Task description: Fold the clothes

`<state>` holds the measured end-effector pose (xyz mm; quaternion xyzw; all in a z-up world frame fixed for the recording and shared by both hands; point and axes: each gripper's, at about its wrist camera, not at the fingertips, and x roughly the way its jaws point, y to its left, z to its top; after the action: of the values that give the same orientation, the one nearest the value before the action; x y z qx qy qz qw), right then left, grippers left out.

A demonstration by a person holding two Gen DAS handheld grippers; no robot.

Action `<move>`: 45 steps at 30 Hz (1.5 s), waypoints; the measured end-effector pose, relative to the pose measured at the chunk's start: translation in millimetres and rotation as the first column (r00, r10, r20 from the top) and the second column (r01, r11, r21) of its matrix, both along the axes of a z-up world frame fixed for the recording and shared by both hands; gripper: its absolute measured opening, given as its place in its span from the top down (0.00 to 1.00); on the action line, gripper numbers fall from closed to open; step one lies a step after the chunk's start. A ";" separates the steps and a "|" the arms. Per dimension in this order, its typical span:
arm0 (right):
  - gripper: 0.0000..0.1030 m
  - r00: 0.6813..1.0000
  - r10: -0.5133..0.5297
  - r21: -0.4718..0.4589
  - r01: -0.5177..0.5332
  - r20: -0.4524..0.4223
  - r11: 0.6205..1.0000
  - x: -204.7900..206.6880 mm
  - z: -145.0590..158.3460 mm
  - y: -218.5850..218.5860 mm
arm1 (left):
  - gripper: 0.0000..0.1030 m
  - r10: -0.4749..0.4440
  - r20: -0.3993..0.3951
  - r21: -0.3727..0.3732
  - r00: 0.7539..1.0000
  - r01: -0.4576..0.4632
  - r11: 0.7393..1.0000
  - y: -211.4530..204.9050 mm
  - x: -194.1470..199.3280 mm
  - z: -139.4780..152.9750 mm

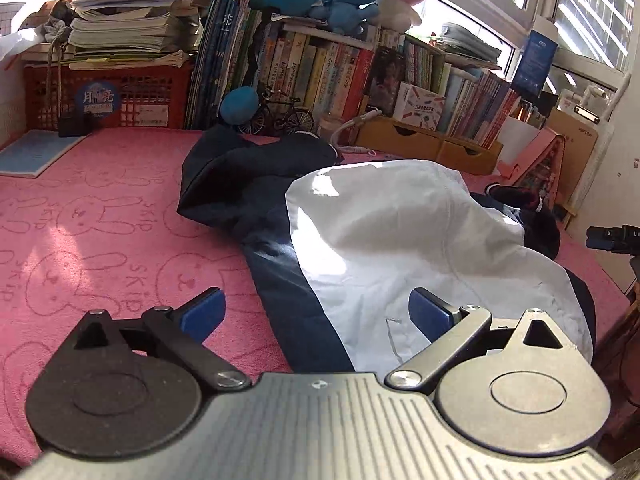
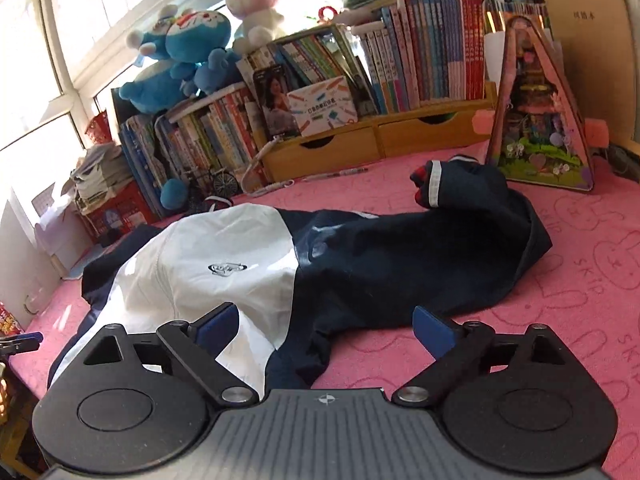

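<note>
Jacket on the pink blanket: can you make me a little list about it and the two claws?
garment: navy and white jacket, lying rumpled on the pink bunny blanket
logo: small dark badge on the white panel, seen from the right wrist
sleeve: one cuff with a pale band lies toward the pink triangular toy house
left claw: open, holding nothing, above the jacket's near edge
right claw: open, holding nothing, above the jacket's near edge
behind: books, plush toys
fold: not tidy yet
</note>
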<state>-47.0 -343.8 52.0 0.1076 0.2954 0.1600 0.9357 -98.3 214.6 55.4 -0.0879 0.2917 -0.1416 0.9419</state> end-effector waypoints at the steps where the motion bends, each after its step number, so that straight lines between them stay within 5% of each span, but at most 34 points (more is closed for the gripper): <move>1: 0.07 0.999 0.027 -0.011 -0.027 0.031 1.000 18.5 7.1 12.8 | 0.00 0.000 0.029 -0.001 1.000 0.000 1.000 -4.6 7.3 5.9; 7: 0.03 0.991 0.090 -0.073 -0.083 0.098 0.994 163.0 19.5 123.8 | 0.00 -0.005 0.068 -0.088 0.998 0.011 0.996 -41.1 68.6 11.4; 10: 0.03 0.995 0.100 -0.092 -0.097 0.028 0.991 226.3 8.0 175.1 | 0.00 -0.024 0.031 -0.105 0.999 0.027 0.994 -61.7 88.3 -1.1; 13: 0.04 0.990 0.128 -0.129 -0.136 -0.065 0.982 257.6 -22.3 213.3 | 0.00 -0.071 0.010 -0.023 0.997 0.072 0.997 -80.4 89.4 -14.2; 16: 0.07 0.943 0.278 -0.135 -0.304 -0.185 0.943 246.4 -55.0 238.0 | 0.00 -0.091 0.026 0.080 0.996 0.088 0.993 -89.0 86.0 -18.9; 18: 0.07 0.914 0.361 -0.171 -0.392 -0.185 0.904 221.3 -62.9 244.0 | 0.00 -0.079 0.033 0.113 0.996 0.074 0.991 -86.3 90.2 -17.2; 25: 0.05 0.849 0.495 -0.255 -0.528 -0.186 0.810 142.7 -67.0 234.9 | 0.00 0.009 0.018 0.108 1.000 -0.011 0.994 -90.2 134.5 -7.2; 30: 0.03 0.846 0.491 -0.189 -0.528 -0.208 0.828 132.3 -74.2 219.2 | 0.00 -0.019 0.000 0.175 1.000 0.019 0.984 -124.4 157.3 -16.2; 35: 0.03 0.830 0.503 -0.103 -0.537 -0.241 0.837 131.8 -66.6 198.0 | 0.00 -0.089 -0.045 0.324 0.995 0.099 0.941 -156.1 149.6 -47.6; 38: 0.03 0.818 0.513 -0.051 -0.542 -0.261 0.839 130.7 -58.4 182.7 | 0.00 -0.104 -0.006 0.380 0.995 0.098 0.920 -162.9 139.5 -56.3; 45: 0.01 0.889 0.410 0.065 -0.405 -0.202 0.912 154.3 -27.9 157.7 | 0.00 -0.090 -0.047 0.295 0.995 0.100 0.950 -152.8 148.1 -58.3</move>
<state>107.3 -186.1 24.1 0.0693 0.4075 0.3433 0.8434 49.8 61.8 -2.9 0.0664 0.3291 -0.1398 0.9315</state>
